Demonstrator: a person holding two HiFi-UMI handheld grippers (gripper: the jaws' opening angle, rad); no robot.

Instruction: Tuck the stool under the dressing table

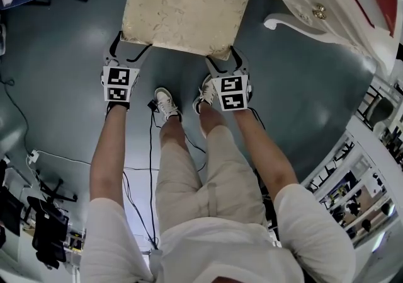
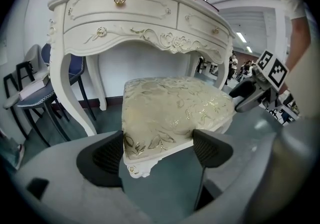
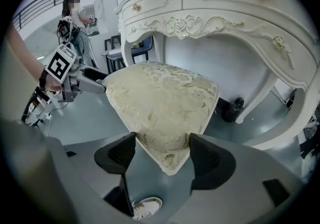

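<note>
Stool: the stool (image 1: 186,9) stood at the top centre of the head view, on the floor (image 1: 302,99). It was in front of the table (image 1: 327,7) and not yet under it.
Table: its front edge ran across the upper right of the head view. In the left gripper view the knee gap between its legs lay straight behind the stool.
Left gripper: the left gripper (image 1: 128,48) was clamped on the stool's near left corner. In its own view both pads pressed the cushion edge.
Right gripper: the right gripper (image 1: 225,60) was clenched on the near right corner. In its own view the corner was wedged between its pads.
Person: the shoes (image 1: 165,102) stood just behind the stool, between the two grippers.
Step in hand: the two-corner hold looked set, so this was judged the start of the push toward the table. Most of the travel remained.
Lifted or not: the frames did not show whether the stool's feet were on the floor.
Next move: an even forward push from both grippers, keeping the stool square to the gap so it passes between the table's legs.
Risk: an uneven push could swing a far corner into a leg, or a pad could slip off the soft cushion edge.
</note>
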